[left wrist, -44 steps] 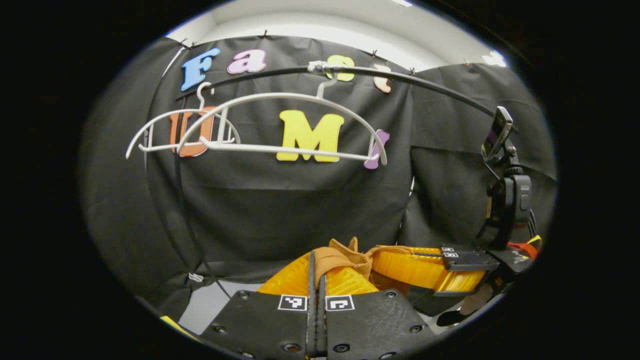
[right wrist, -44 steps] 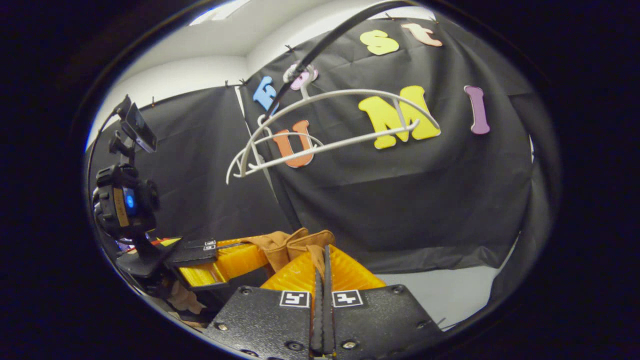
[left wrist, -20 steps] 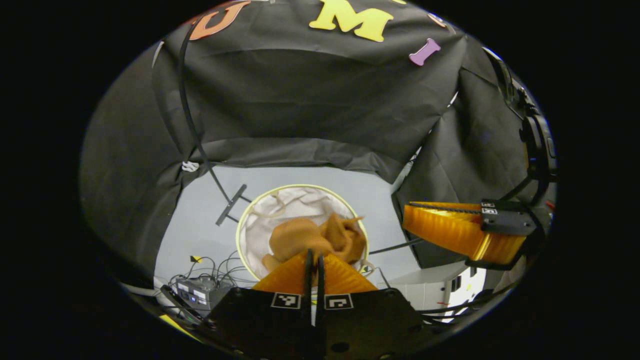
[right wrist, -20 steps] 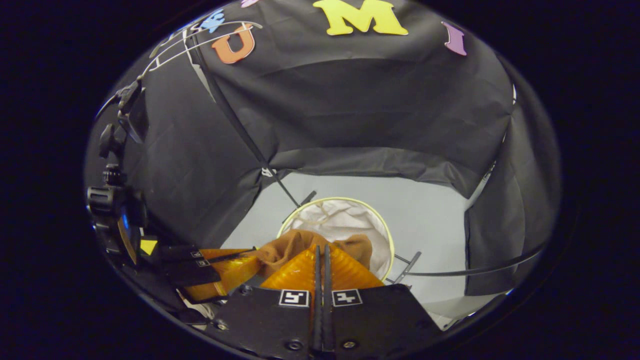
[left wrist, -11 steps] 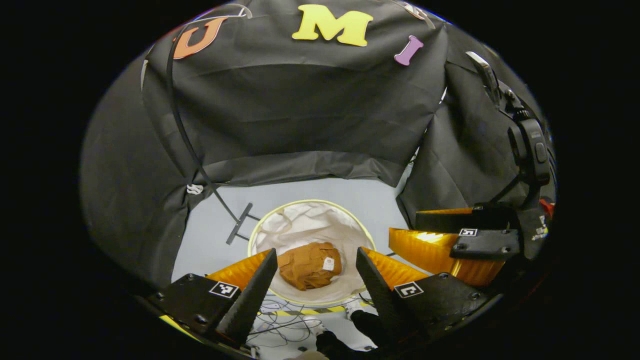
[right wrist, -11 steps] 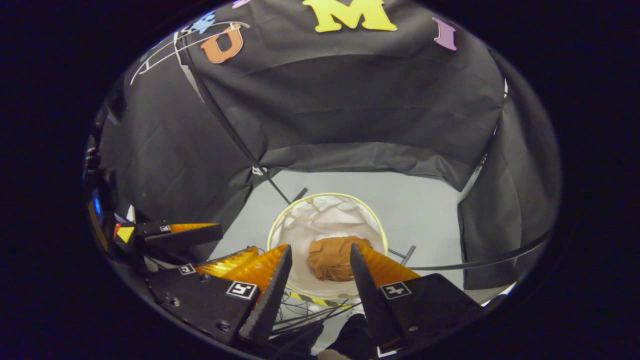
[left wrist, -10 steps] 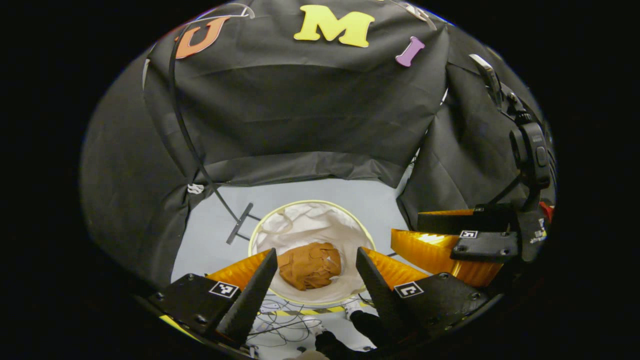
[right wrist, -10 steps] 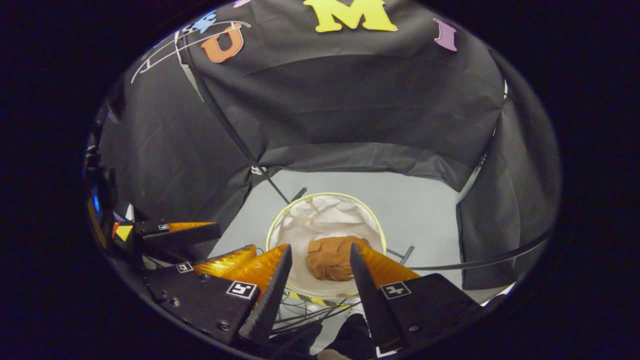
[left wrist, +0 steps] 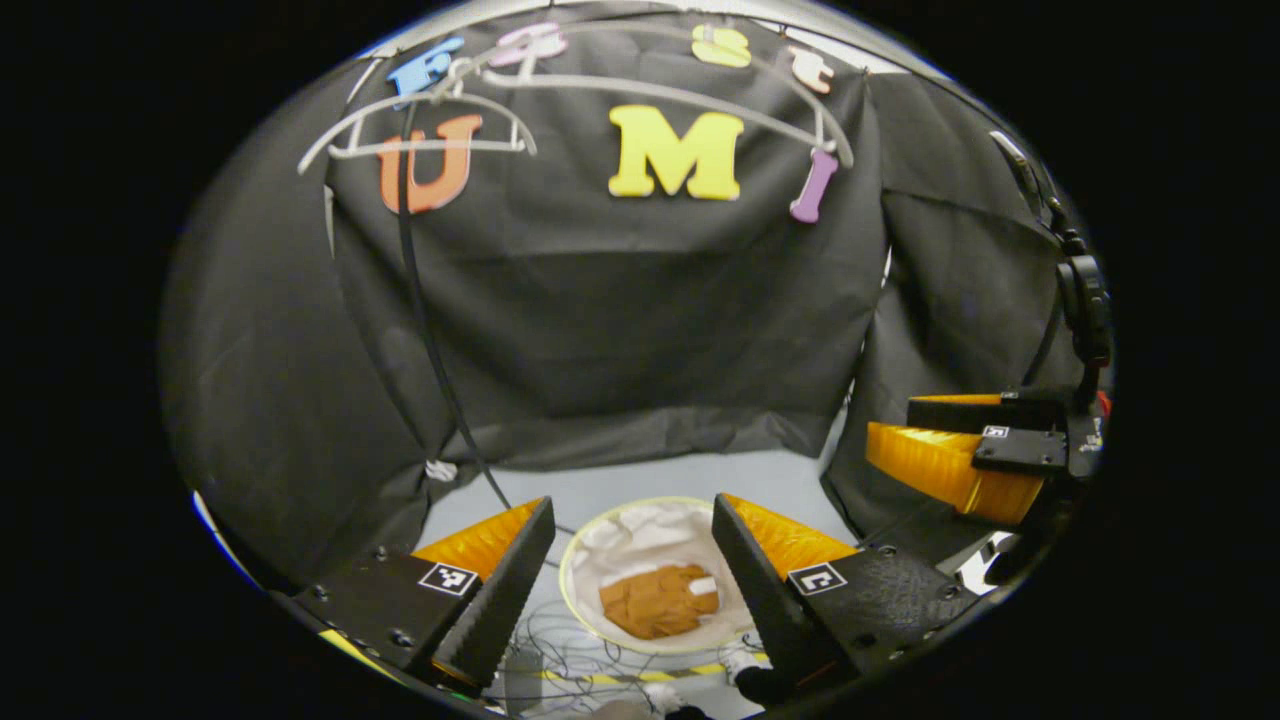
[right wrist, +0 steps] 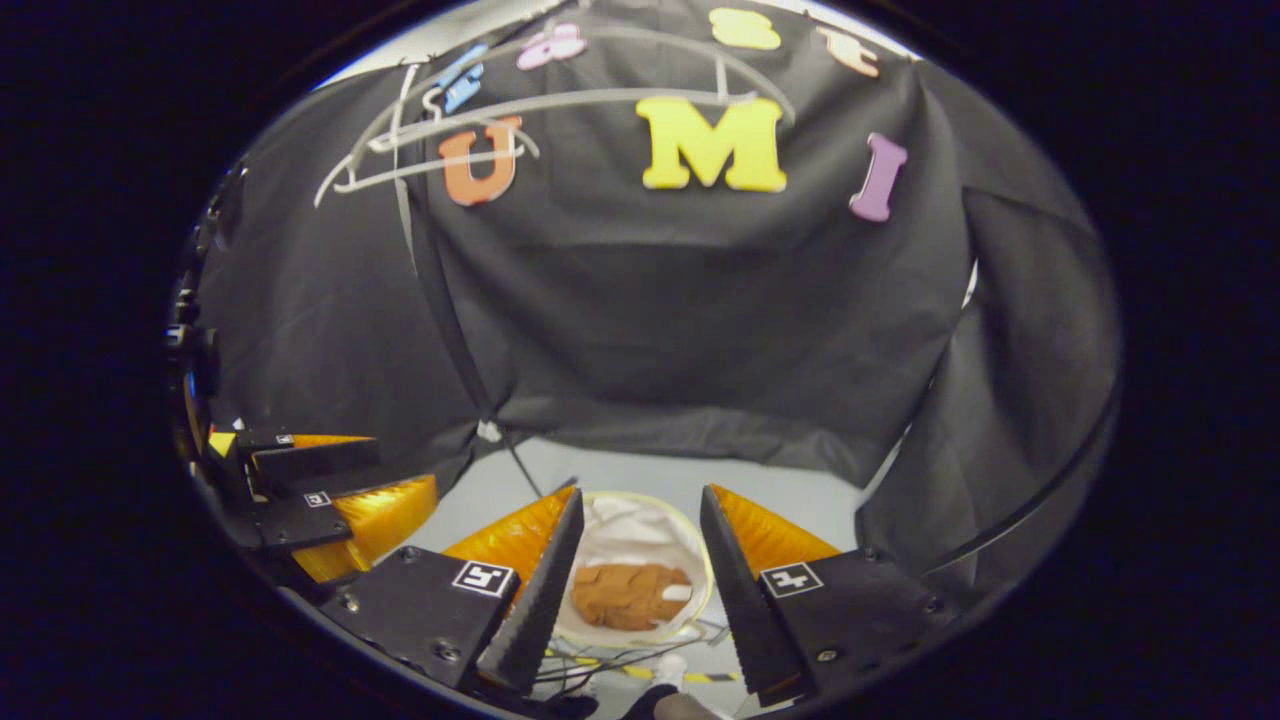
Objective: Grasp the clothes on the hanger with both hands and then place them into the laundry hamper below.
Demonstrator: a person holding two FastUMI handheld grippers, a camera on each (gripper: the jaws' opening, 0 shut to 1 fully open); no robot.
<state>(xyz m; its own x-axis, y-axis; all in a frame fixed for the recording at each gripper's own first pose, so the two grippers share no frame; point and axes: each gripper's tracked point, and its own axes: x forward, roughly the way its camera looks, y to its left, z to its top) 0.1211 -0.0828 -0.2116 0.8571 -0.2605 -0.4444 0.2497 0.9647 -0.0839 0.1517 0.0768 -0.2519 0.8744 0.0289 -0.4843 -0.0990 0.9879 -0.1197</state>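
Jaws of left gripper (left wrist: 632,560) and right gripper (right wrist: 632,555) spread wide, released, gripping nothing, both held well above the laundry hamper (left wrist: 590,535). Brown clothes (left wrist: 658,601) bunched inside the hamper, toward its near rim, apart from both grippers; pale tag on the fabric, writing too small to read. Hamper standing on the grey floor (left wrist: 640,478), open floor around its rim. White hangers (left wrist: 420,125) bare on the rail (left wrist: 700,25) overhead.
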